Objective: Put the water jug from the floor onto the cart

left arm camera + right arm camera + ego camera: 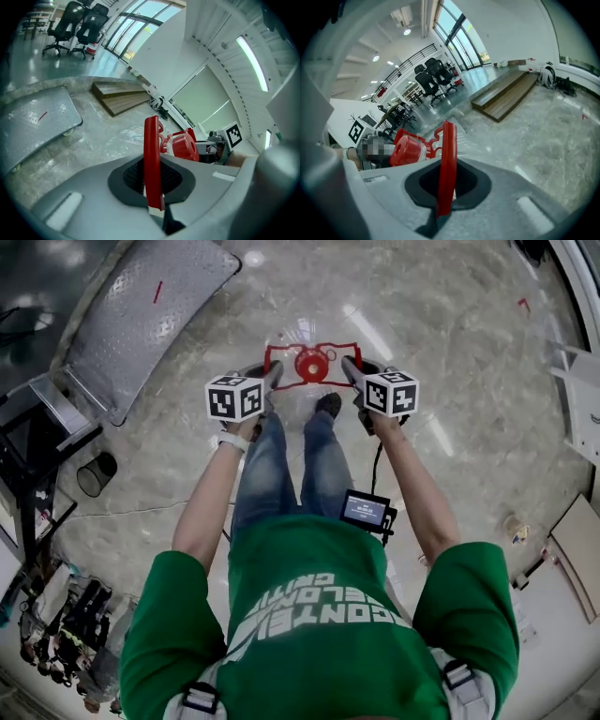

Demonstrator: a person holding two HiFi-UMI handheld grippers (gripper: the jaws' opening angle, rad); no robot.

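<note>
The left gripper (273, 377) and the right gripper (349, 369) each pinch the red handle (314, 346), at its 9 and 3 o'clock ends. The jug (311, 364) hangs between them, with the cart (150, 315) well apart at 10 o'clock.

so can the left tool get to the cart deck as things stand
Probably yes: only bare floor lies between the left tool, shut on the jug's red handle, and the cart off to its left.
</note>
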